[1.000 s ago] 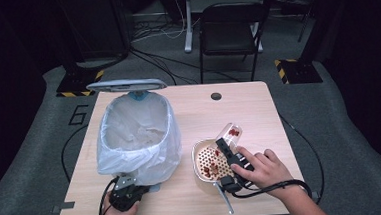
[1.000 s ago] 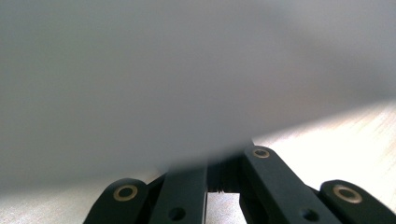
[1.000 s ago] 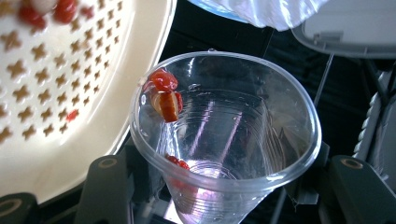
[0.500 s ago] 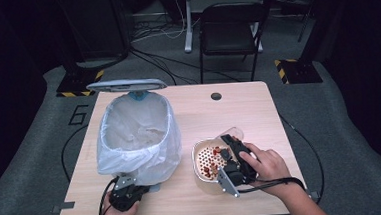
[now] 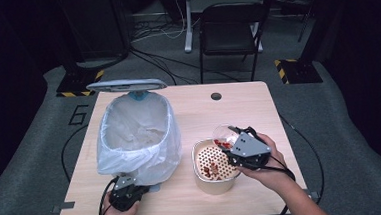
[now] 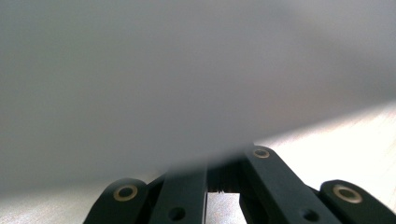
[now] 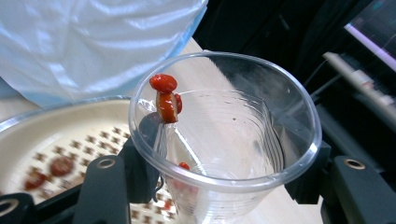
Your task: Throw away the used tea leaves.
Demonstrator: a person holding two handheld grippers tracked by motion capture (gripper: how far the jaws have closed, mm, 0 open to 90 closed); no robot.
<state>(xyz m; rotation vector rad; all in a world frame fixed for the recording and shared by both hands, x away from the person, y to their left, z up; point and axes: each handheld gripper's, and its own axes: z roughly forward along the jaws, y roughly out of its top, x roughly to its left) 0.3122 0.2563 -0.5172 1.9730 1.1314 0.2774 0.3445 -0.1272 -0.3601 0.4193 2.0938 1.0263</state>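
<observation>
Cup: I see one clear plastic cup (image 7: 224, 135), tilted, held above the right rim of the strainer bowl, toward the tabletop's near right corner; in the high view it shows as a clear rim (image 5: 224, 134) just beyond my right gripper.
Red pieces: two or three small red pieces (image 7: 166, 97) cling to the cup's inner wall near its rim, and one more lies lower inside; a loose scatter of the same pieces (image 5: 213, 167) lies in the bowl, too blurred for me to count.
Strainer bowl: one cream bowl (image 5: 198, 154) with a perforated floor, standing on the tabletop near its near edge, right of the middle.
Right gripper: my right gripper (image 5: 248, 151) has its jaws clamped on the cup's sides, one black jaw on each flank, spread about as wide as the cup.
Left gripper: my left gripper (image 5: 124, 193) sits at the near edge, left of the middle, pushed up against the bag; its jaws stand narrow with a slim gap between them, and I cannot tell whether they pinch anything.
Bin: one bin lined with a pale translucent bag (image 5: 138, 141) stands on the left half of the tabletop, its lid (image 5: 126, 85) raised at the far side.
Tabletop: light wood (image 5: 238, 104), with one round dark hole (image 5: 216, 96) near the far edge.
Room: dark, grey floor, one black chair (image 5: 230, 32) beyond the far edge, cables on the floor.
</observation>
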